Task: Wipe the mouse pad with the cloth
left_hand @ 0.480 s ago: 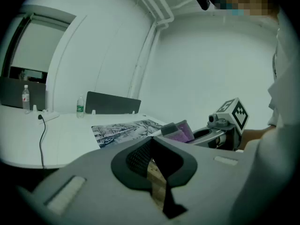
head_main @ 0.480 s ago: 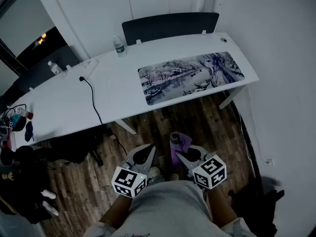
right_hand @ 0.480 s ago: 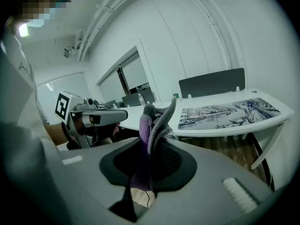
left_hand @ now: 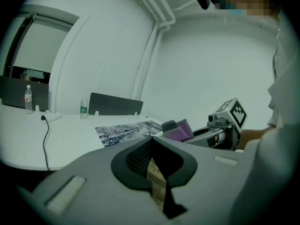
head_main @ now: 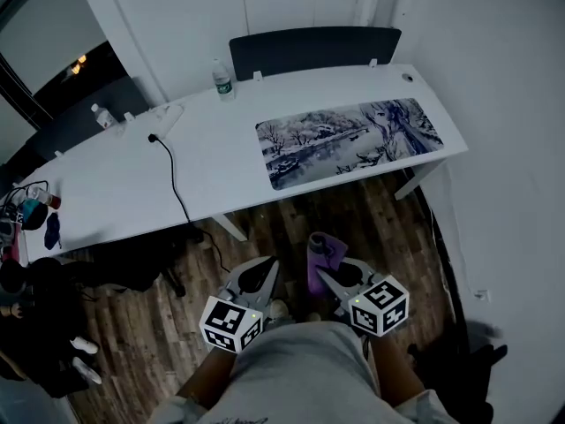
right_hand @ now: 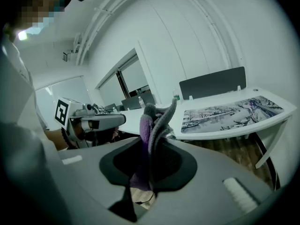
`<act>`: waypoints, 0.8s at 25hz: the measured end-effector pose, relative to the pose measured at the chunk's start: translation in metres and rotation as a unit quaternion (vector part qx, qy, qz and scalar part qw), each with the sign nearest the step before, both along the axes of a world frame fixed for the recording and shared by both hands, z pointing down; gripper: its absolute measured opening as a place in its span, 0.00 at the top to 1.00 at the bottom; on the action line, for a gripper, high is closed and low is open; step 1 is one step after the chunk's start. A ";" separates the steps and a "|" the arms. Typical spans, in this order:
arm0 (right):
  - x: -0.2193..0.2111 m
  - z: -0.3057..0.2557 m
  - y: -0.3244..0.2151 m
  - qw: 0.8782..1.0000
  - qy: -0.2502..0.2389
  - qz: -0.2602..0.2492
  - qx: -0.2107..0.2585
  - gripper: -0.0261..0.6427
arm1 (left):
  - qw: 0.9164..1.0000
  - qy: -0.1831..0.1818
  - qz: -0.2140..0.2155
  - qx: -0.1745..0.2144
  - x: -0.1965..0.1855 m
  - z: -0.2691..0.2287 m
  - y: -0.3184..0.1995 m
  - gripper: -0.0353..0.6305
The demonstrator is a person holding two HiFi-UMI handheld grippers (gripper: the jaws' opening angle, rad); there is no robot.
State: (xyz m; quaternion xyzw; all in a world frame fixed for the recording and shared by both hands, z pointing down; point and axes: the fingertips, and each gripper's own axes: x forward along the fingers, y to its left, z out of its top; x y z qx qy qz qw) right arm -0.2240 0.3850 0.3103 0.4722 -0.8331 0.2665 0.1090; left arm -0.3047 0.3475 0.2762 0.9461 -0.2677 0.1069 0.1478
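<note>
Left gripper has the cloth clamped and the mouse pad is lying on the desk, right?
No: the right gripper has the cloth clamped, as the right gripper view shows; the left gripper is shut, empty. The mouse pad is lying on the desk.

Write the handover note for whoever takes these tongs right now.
Left tongs: shut, empty, held low in front of the body.
Right tongs: shut on the purple cloth, also low, off the desk.
Mouse pad: flat on the desk's right end, cloth not on it.
Done: cloth in grip. Left: carry it to the pad and wipe.
</note>
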 end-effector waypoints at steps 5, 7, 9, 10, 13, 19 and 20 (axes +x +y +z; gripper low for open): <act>-0.012 -0.004 -0.013 1.000 0.003 0.001 0.005 0.83 | 1.000 0.004 0.003 0.006 -0.015 -0.004 -0.009 0.92; -0.016 -0.005 -0.016 1.000 0.002 0.003 0.008 0.83 | 1.000 0.006 0.004 0.008 -0.021 -0.005 -0.013 0.92; -0.019 -0.005 -0.020 1.000 0.002 0.004 0.008 0.83 | 1.000 0.007 0.003 0.007 -0.025 -0.004 -0.018 0.92; -0.021 -0.005 -0.021 1.000 0.002 0.004 0.006 0.83 | 1.000 0.007 0.003 0.005 -0.026 -0.004 -0.020 0.92; -0.021 -0.002 -0.027 1.000 0.003 0.002 0.000 0.83 | 1.000 0.009 0.006 0.006 -0.025 -0.004 -0.027 0.92; -0.014 0.009 -0.053 1.000 -0.003 -0.007 -0.003 0.83 | 1.000 0.011 -0.003 0.007 -0.020 0.002 -0.050 0.92; -0.012 0.010 -0.060 1.000 -0.004 -0.009 -0.004 0.83 | 1.000 0.011 -0.007 0.007 -0.019 0.003 -0.056 0.92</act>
